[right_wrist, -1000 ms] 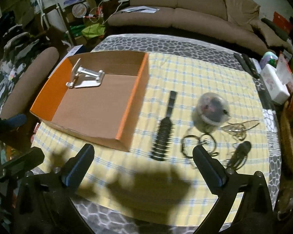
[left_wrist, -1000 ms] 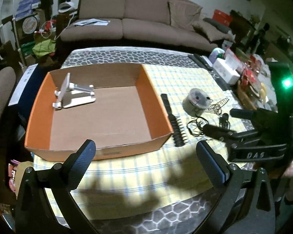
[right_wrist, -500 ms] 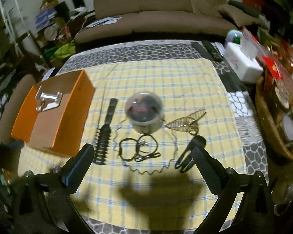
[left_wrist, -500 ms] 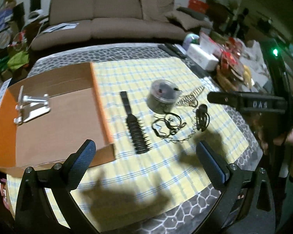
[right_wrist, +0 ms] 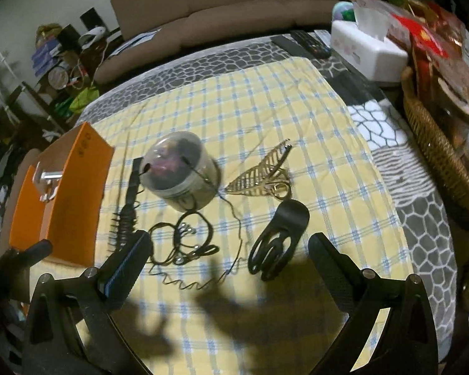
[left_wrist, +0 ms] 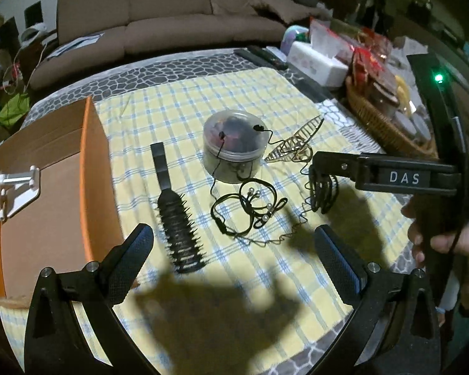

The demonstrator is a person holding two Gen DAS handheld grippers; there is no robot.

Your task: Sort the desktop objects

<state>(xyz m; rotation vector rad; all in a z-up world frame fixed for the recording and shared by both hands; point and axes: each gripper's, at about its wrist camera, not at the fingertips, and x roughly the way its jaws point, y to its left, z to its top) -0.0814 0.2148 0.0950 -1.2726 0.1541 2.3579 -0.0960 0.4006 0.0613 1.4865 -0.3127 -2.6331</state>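
Note:
An orange cardboard box (left_wrist: 90, 162) (right_wrist: 62, 193) at the table's left holds a white phone stand (left_wrist: 12, 184). On the yellow checked cloth lie a black hairbrush (left_wrist: 175, 215), a clear round jar (left_wrist: 233, 145) (right_wrist: 179, 172), black hair ties (left_wrist: 247, 206) (right_wrist: 184, 240), a gold hair claw (left_wrist: 297, 142) (right_wrist: 262, 172) and a black hair claw (right_wrist: 279, 240) (left_wrist: 323, 189). My left gripper (left_wrist: 234, 256) is open and empty above the near cloth. My right gripper (right_wrist: 228, 265) is open and empty, just in front of the black hair claw; in the left wrist view its finger (left_wrist: 334, 162) hangs over that claw.
A white tissue box (right_wrist: 369, 53), remotes (right_wrist: 306, 43) and a wicker basket (right_wrist: 437, 143) of packets stand along the table's right side. A brown sofa (left_wrist: 159, 15) is behind the table. A thin coiled cord (right_wrist: 184, 284) lies near the front edge.
Both grippers have swung right, away from the box. The right gripper has come down close over the black hair claw. Both have stayed open.

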